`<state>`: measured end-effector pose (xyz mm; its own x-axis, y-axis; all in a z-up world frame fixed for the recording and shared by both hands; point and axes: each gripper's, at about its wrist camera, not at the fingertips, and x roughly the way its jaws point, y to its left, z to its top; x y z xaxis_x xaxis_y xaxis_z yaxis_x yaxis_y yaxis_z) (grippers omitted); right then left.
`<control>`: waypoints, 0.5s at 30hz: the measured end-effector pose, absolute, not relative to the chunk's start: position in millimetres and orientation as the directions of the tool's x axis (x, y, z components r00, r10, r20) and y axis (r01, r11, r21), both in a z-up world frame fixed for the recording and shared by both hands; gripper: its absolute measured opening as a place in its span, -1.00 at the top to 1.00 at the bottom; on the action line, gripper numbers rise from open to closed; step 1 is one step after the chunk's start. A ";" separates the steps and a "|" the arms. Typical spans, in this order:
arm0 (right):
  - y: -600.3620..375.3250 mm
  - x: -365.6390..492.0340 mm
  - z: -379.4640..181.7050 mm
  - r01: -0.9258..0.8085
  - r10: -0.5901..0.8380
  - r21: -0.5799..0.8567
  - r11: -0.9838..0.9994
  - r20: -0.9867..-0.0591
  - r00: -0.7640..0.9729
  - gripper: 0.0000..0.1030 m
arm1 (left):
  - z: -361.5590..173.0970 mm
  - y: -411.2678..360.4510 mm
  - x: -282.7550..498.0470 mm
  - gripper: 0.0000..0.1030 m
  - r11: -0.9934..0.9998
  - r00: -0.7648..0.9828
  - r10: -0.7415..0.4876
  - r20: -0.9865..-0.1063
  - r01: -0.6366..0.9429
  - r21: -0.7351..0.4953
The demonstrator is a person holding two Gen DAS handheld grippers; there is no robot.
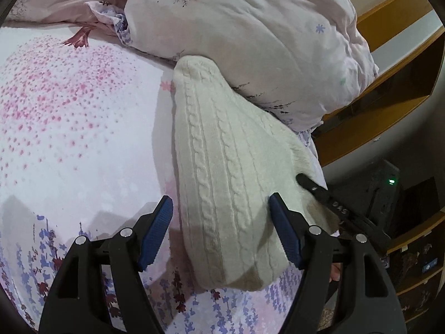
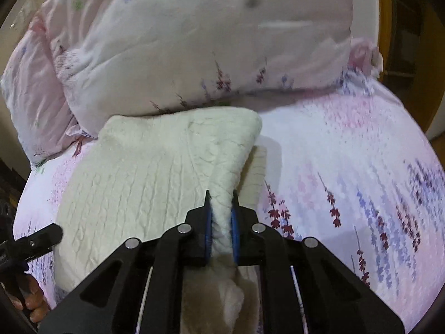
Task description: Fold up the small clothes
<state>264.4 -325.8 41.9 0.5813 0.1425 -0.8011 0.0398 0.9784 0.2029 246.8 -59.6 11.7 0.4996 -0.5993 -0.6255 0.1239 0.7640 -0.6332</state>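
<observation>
A cream cable-knit garment [image 1: 222, 153] lies on the floral bedsheet [image 1: 69, 111], its far end against a bunched quilt [image 1: 250, 27]. My left gripper [image 1: 220, 197] hovers open over the garment's near end, with its blue pads apart and pressing on nothing. In the right wrist view my right gripper [image 2: 221, 197] is shut on a raised fold of the same knit [image 2: 133, 172], lifting that edge off the sheet [image 2: 333, 153]. A black finger [image 1: 313, 188] of the right gripper shows at the garment's right edge. The left gripper's fingertip [image 2: 52, 231] shows at the lower left.
The pink-white quilt [image 2: 180, 41] is heaped along the far side of the bed. Wooden furniture [image 1: 389, 97] and a dark box with a green light [image 1: 392, 181] stand beyond the bed's right edge. A person's hand [image 2: 30, 303] holds the left gripper.
</observation>
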 end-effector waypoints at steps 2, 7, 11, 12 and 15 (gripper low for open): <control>-329.7 262.3 53.1 0.018 0.188 0.253 0.967 -0.763 0.618 0.79 | 11.7 -57.4 246.2 -0.39 0.765 0.500 -0.598 -0.627 0.121 -0.633; -335.8 267.8 34.1 0.051 0.191 0.263 0.964 -0.809 0.556 0.72 | 9.6 -54.9 243.9 -0.39 0.768 0.495 -0.597 -0.631 0.126 -0.628; -359.3 257.3 33.9 0.125 0.279 0.408 0.904 -0.788 0.549 0.26 | 10.5 -55.2 239.1 -0.39 0.764 0.487 -0.606 -0.629 0.139 -0.630; -364.3 252.8 36.1 0.125 0.303 0.436 0.891 -0.779 0.549 0.25 | 10.4 -54.7 237.9 -0.39 0.761 0.481 -0.612 -0.628 0.140 -0.634; -371.0 237.1 37.9 0.112 0.345 0.470 0.876 -0.771 0.536 0.25 | 8.7 -54.4 233.0 -0.38 0.744 0.457 -0.635 -0.623 0.146 -0.652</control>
